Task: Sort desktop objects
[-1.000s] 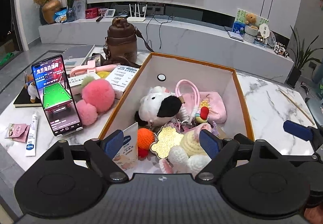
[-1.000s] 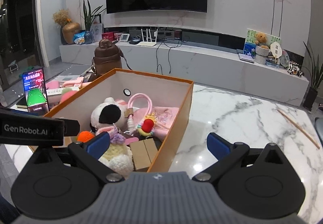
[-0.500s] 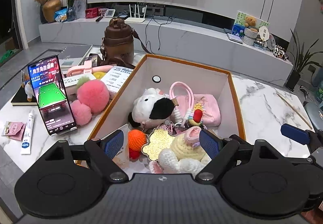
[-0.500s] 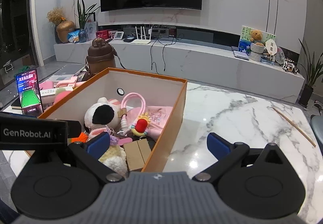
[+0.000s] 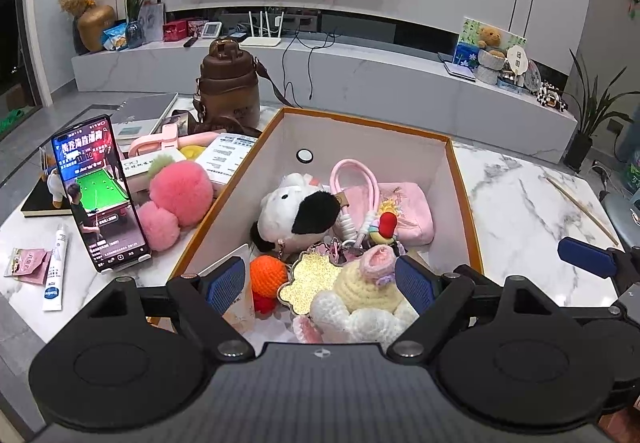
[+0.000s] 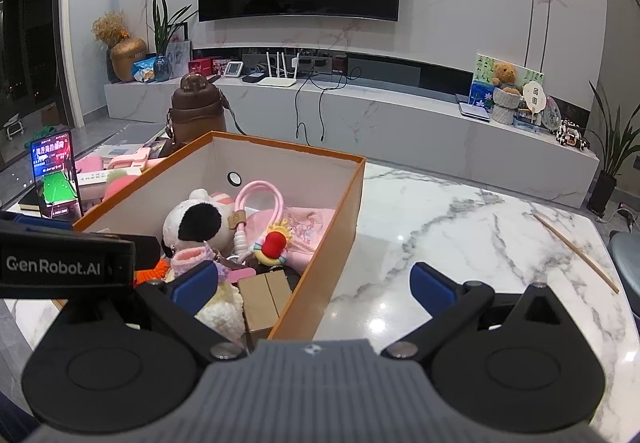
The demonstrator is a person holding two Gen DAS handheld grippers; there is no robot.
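Two grippers hang with jaws spread and nothing between them: the left gripper (image 5: 320, 283) over the near end of the orange-rimmed box (image 5: 464, 203), the right gripper (image 6: 314, 283) straddling that box's right wall. Inside, the cow plush (image 5: 296, 211), pink pouch (image 5: 404, 207), orange crochet ball (image 5: 269, 275) and cream crochet doll (image 5: 360, 295) lie tangled with keychain cords, so lifting one would likely drag others out. Left of the box, the propped phone (image 5: 96, 191) stands beside the pink pompom (image 5: 180, 191); a sideways sweep could topple it.
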